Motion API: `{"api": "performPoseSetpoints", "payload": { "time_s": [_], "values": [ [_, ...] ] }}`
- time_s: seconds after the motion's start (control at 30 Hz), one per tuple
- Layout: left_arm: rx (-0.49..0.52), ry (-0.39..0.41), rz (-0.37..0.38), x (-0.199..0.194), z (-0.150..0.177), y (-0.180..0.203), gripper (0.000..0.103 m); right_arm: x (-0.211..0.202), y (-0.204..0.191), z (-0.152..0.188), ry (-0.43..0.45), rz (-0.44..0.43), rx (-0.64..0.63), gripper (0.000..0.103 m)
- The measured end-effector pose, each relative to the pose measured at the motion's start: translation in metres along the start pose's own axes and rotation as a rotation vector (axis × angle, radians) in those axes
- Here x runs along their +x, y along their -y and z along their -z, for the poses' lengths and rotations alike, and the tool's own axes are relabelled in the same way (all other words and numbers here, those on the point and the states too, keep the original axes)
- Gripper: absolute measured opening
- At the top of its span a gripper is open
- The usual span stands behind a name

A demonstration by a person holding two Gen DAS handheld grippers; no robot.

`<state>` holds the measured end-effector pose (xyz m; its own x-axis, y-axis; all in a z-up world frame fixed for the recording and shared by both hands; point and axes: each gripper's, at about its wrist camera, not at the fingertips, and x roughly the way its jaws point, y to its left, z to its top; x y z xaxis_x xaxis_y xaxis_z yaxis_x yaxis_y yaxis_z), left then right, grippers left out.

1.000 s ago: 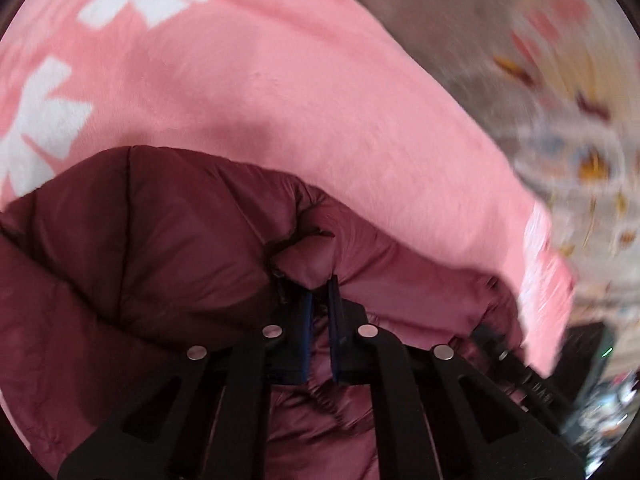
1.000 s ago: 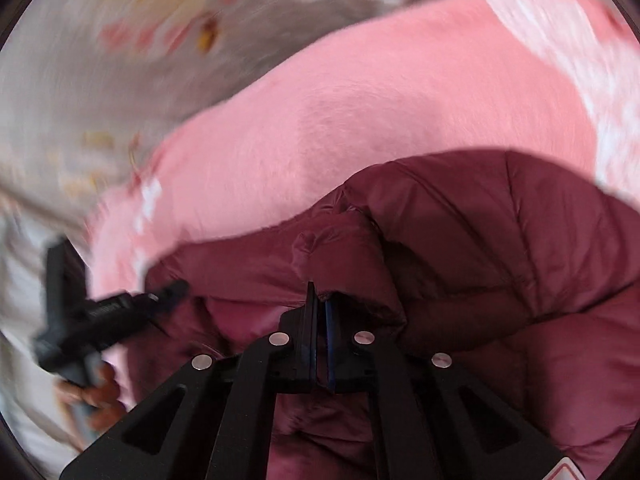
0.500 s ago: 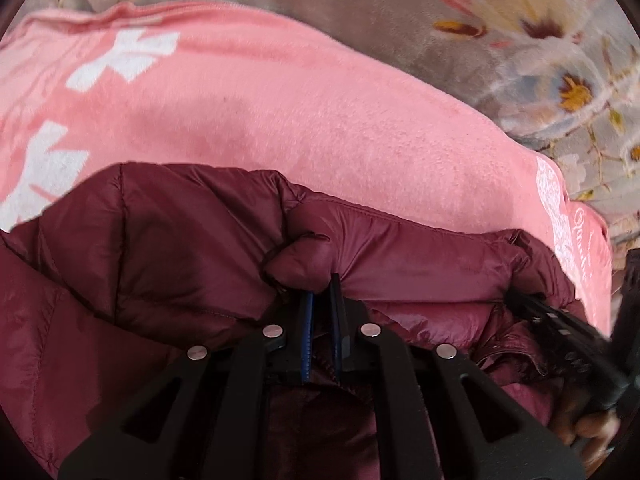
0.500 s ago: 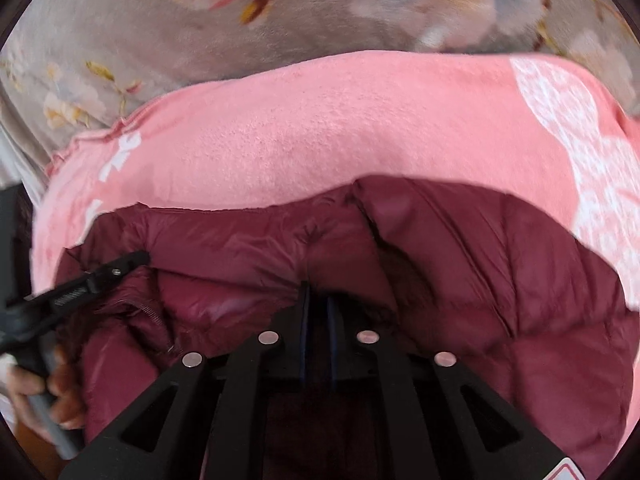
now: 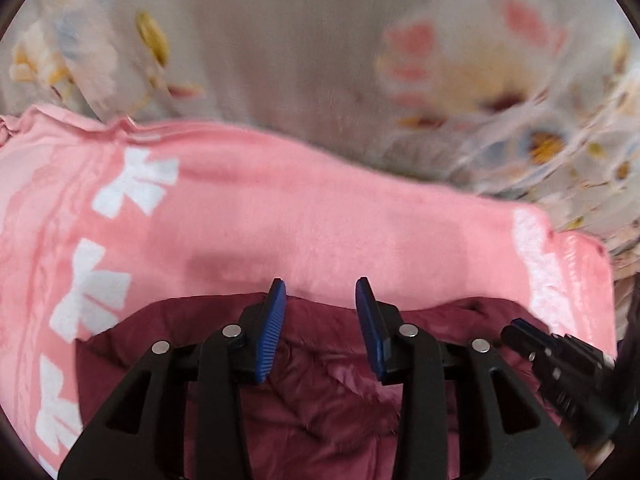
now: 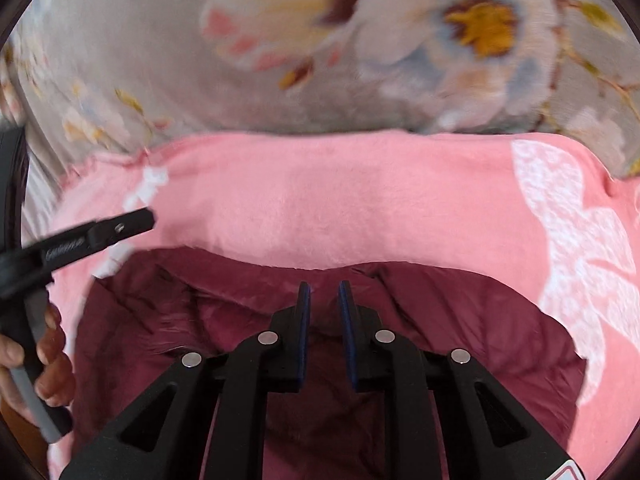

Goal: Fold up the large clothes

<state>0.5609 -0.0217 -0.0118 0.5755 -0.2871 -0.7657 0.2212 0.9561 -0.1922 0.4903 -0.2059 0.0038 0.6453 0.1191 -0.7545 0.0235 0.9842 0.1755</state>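
Note:
A maroon puffer jacket (image 5: 320, 392) lies bunched on a pink blanket (image 5: 304, 220); it also shows in the right wrist view (image 6: 460, 328). My left gripper (image 5: 320, 292) is open and empty, its blue pads (image 5: 272, 332) just above the jacket's far edge. My right gripper (image 6: 323, 292) is open a little and empty, over the same far edge. The right gripper shows at the right edge of the left wrist view (image 5: 560, 368), and the left gripper at the left of the right wrist view (image 6: 80, 240), held by a hand.
The pink blanket (image 6: 340, 200) with white bow prints (image 5: 136, 188) lies on a grey floral bedsheet (image 6: 280, 40) that stretches beyond it. The blanket's far edge runs just past the jacket.
Both grippers have opened and let go of the jacket fold they held. The jacket has dropped onto the blanket, and both grippers have lifted back from it.

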Motion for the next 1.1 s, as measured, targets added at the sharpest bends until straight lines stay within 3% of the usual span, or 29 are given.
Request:
{"api": "performPoseSetpoints", "payload": {
  "time_s": [0.07, 0.17, 0.3, 0.6, 0.9, 1.0, 1.03, 1.1],
  "values": [
    [-0.039, -0.063, -0.04, 0.023, 0.01, -0.01, 0.034, 0.018, 0.0, 0.006, -0.031, 0.022, -0.021, 0.011],
    [-0.1, -0.112, -0.01, 0.042, 0.03, -0.026, 0.034, 0.032, 0.007, 0.015, -0.055, 0.049, -0.041, 0.003],
    [-0.062, -0.082, -0.01, 0.04, 0.051, -0.027, 0.034, 0.04, 0.018, 0.02, -0.065, 0.034, -0.01, 0.0],
    [0.062, -0.006, -0.062, 0.029, 0.08, -0.011, 0.033, 0.05, 0.012, 0.026, -0.035, 0.095, -0.035, 0.0],
    [0.138, 0.022, -0.152, 0.036, 0.078, 0.002, 0.033, 0.037, 0.027, 0.025, -0.032, 0.017, 0.044, 0.0],
    [0.137, 0.012, -0.185, 0.02, 0.078, 0.001, 0.038, -0.022, 0.04, 0.043, 0.008, -0.029, 0.153, 0.022],
    [0.109, -0.001, -0.196, 0.004, 0.081, -0.003, 0.056, -0.05, 0.046, 0.056, 0.027, -0.046, 0.168, 0.031],
    [0.056, -0.005, -0.15, -0.034, 0.094, -0.017, 0.075, -0.101, 0.057, 0.086, 0.052, -0.053, 0.171, 0.044]
  ]
}}
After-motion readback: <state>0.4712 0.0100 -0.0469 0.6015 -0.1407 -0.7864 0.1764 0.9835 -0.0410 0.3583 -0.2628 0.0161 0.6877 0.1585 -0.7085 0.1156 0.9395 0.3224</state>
